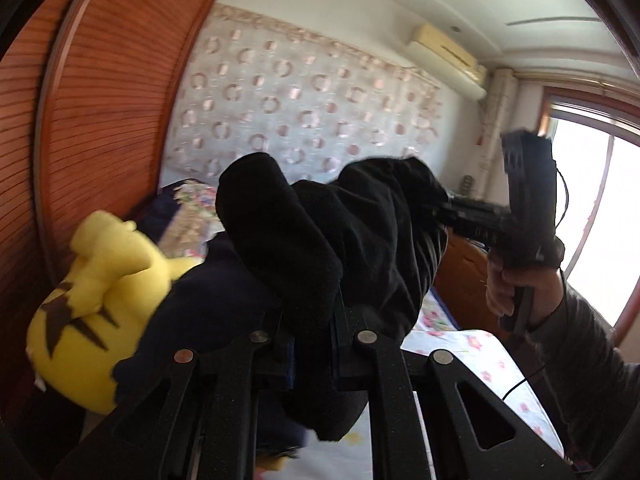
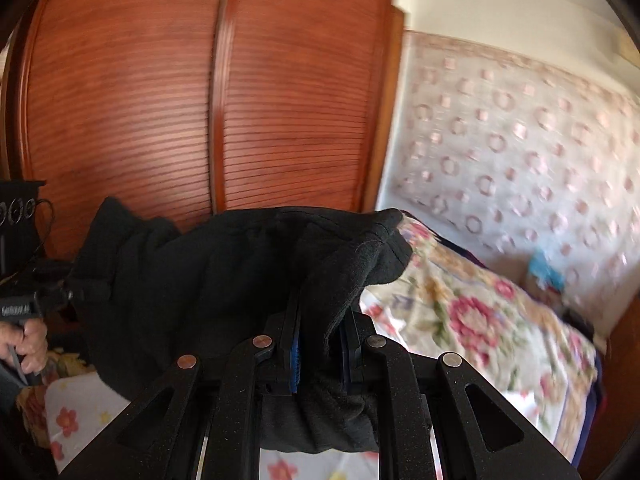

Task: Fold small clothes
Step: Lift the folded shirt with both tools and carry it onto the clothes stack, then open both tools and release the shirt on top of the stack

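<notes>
Both your grippers clamp one black fleece garment. Left gripper pinches one end, right gripper the other. It hangs between them above the floral bed.

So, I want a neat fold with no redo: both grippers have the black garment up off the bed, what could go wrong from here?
1. The black garment hangs bunched between the left gripper and right gripper; laid down like this, it may wrinkle.
2. Each grips only a small pinch near an edge, so the cloth could slip out.
3. The yellow plush toy sits close below; the hanging cloth may drag over it.
</notes>
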`<state>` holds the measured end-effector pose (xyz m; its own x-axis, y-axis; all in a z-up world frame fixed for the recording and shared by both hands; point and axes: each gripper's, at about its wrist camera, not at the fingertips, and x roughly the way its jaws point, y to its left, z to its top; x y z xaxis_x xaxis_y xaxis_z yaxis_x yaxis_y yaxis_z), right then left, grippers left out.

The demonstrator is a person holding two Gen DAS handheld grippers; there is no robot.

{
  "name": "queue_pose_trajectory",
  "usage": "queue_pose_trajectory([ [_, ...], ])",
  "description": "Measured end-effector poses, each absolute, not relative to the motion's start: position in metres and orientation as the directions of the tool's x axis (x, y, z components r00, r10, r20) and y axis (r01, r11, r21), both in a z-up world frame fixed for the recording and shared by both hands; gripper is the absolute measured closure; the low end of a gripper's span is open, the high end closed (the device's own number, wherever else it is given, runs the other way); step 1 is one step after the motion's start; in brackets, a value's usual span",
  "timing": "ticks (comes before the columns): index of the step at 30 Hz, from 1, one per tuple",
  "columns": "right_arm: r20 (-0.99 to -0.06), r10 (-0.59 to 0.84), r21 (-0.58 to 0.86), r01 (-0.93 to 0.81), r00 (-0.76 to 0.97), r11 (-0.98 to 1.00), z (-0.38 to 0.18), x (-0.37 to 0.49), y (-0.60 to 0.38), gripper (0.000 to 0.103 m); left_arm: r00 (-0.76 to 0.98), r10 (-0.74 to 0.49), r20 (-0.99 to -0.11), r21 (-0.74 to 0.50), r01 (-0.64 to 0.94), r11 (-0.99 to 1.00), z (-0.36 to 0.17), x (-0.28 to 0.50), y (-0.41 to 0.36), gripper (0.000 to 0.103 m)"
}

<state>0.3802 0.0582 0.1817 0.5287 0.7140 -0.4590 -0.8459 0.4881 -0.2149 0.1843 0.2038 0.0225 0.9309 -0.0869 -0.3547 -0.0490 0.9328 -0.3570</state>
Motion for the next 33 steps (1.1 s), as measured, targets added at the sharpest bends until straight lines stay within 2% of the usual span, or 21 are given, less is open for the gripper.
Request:
queue_pose_trajectory([
  [6, -0.537, 0.687, -0.313, -0.871, 0.49, 0.378, 0.161, 0.439, 0.145, 0.089, 0.909, -0.018, -0.417, -0.417, -0.174, 0.892, -0.027, 0.182, 0.228, 0.09],
  [9, -0.586, 0.646, -0.311, -0.872, 0.489, 0.377, 0.15, 0.464, 0.178, 0.087, 0.887, -0.008, -0.462, -0.432, -0.217, 0.876, -0.045, 0.187, 0.234, 0.09],
  [11, -0.604, 0.616, -0.294, -0.859, 0.507, 0.419, 0.153, 0.472, 0.185, 0.081, 0.875, -0.002, -0.484, -0.431, -0.237, 0.871, -0.052, 0.191, 0.235, 0.09],
  [14, -0.573, 0.616, -0.246, -0.83, 0.54, 0.5, 0.166, 0.485, 0.182, 0.071, 0.864, 0.028, -0.503, -0.403, -0.264, 0.876, -0.053, 0.187, 0.233, 0.09],
  [15, -0.557, 0.63, -0.221, -0.828, 0.541, 0.515, 0.171, 0.487, 0.175, 0.064, 0.861, 0.029, -0.507, -0.4, -0.265, 0.877, -0.054, 0.186, 0.233, 0.088],
  [16, -0.544, 0.642, -0.207, -0.827, 0.541, 0.522, 0.172, 0.48, 0.168, 0.061, 0.86, 0.033, -0.509, -0.396, -0.268, 0.878, -0.053, 0.184, 0.234, 0.083],
  [20, -0.563, 0.669, -0.195, -0.864, 0.486, 0.464, 0.146, 0.443, 0.139, 0.061, 0.865, 0.065, -0.498, -0.353, -0.27, 0.896, -0.049, 0.173, 0.236, 0.067],
  [23, -0.601, 0.667, -0.162, -0.884, 0.441, 0.438, 0.128, 0.442, 0.131, 0.061, 0.888, 0.071, -0.454, -0.337, -0.245, 0.909, -0.041, 0.161, 0.232, 0.039],
  [24, -0.607, 0.659, -0.158, -0.88, 0.445, 0.448, 0.119, 0.444, 0.131, 0.061, 0.891, 0.091, -0.444, -0.321, -0.253, 0.913, -0.038, 0.158, 0.233, 0.022],
  [29, -0.637, 0.626, -0.089, -0.85, 0.449, 0.519, 0.092, 0.476, 0.129, 0.06, 0.893, 0.189, -0.409, -0.223, -0.299, 0.928, -0.017, 0.142, 0.227, 0.021],
  [33, -0.606, 0.645, -0.053, -0.833, 0.466, 0.551, 0.096, 0.467, 0.122, 0.059, 0.893, 0.208, -0.4, -0.189, -0.303, 0.934, -0.006, 0.13, 0.223, 0.02],
])
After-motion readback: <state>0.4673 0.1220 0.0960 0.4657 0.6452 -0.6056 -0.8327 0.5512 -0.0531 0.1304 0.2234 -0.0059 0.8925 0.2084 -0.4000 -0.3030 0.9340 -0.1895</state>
